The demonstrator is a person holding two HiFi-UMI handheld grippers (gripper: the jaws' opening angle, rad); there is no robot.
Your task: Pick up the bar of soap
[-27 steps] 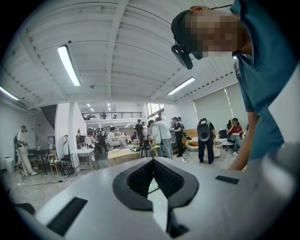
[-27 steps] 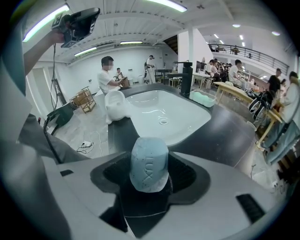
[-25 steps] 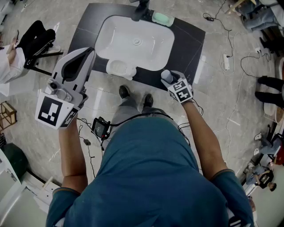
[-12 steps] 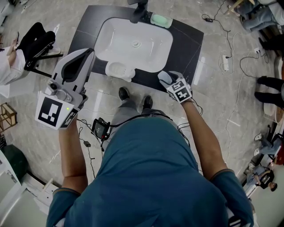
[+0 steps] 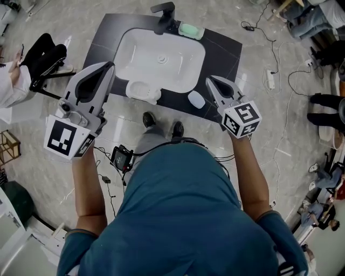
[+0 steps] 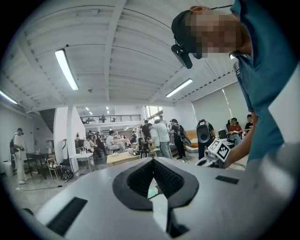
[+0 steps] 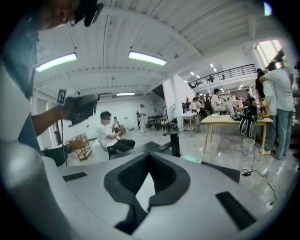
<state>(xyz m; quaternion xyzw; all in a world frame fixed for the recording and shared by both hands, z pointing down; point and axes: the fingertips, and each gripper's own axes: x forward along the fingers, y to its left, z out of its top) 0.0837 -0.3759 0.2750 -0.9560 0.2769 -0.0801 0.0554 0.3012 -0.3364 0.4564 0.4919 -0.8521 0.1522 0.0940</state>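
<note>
A white rounded bar of soap (image 5: 196,99) lies on the dark counter (image 5: 226,51), just right of the white sink (image 5: 137,46). My right gripper (image 5: 212,80) hangs above the counter, right of the soap and apart from it. Its jaws have just been closing and now stand shut with nothing between them; the right gripper view shows the right gripper (image 7: 149,155) empty. My left gripper (image 5: 105,67) is held high over the sink's left edge. In the left gripper view the left gripper (image 6: 153,161) is shut and empty too.
A white soap dish (image 5: 143,91) sits on the sink's near rim. A pale green bar (image 5: 191,30) lies beside the black faucet (image 5: 164,12) at the back. Cables (image 5: 272,75) trail over the floor on the right. A seated person's sleeve (image 5: 11,81) shows at far left.
My right gripper has risen from the counter and tipped up toward level. The white soap it covered now lies bare on the counter. The left gripper has stayed where it was.
</note>
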